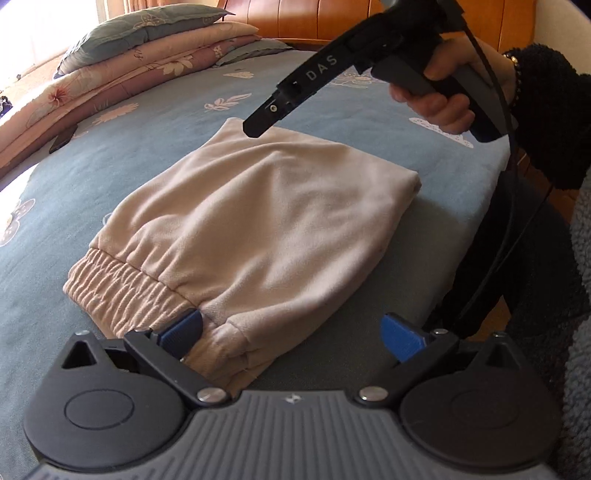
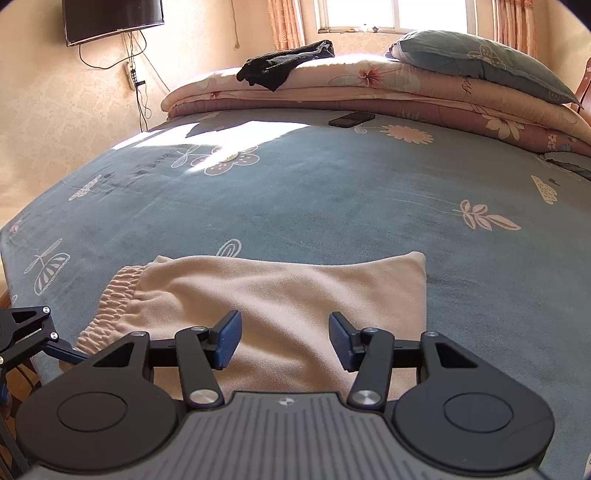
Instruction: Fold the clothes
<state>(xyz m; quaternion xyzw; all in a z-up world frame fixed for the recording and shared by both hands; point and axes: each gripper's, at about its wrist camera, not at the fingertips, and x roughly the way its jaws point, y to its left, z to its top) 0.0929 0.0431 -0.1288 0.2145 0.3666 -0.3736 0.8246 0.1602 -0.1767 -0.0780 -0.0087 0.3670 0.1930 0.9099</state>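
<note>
Both grippers, the left gripper (image 1: pixel 291 334) and the right gripper (image 2: pixel 285 341), hover with jaws spread, pinching nothing, over the folded beige sweatpants (image 1: pixel 266 221) on the near edge of the blue bedsheet (image 2: pixel 332 192).

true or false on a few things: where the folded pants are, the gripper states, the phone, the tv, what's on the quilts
1. The beige pants lie folded on the blue bedspread. True.
2. The right gripper is clamped on the pants. False: its jaws stand apart above the fabric, holding nothing.
3. The left gripper is open, at the waistband end of the pants. True.
4. A dark phone lies on top of the pants. False: it lies on the bedspread near the stacked quilts.
5. A pillow rests on the quilts. True.
6. The TV stands on the bed. False: it hangs on the wall.
</note>
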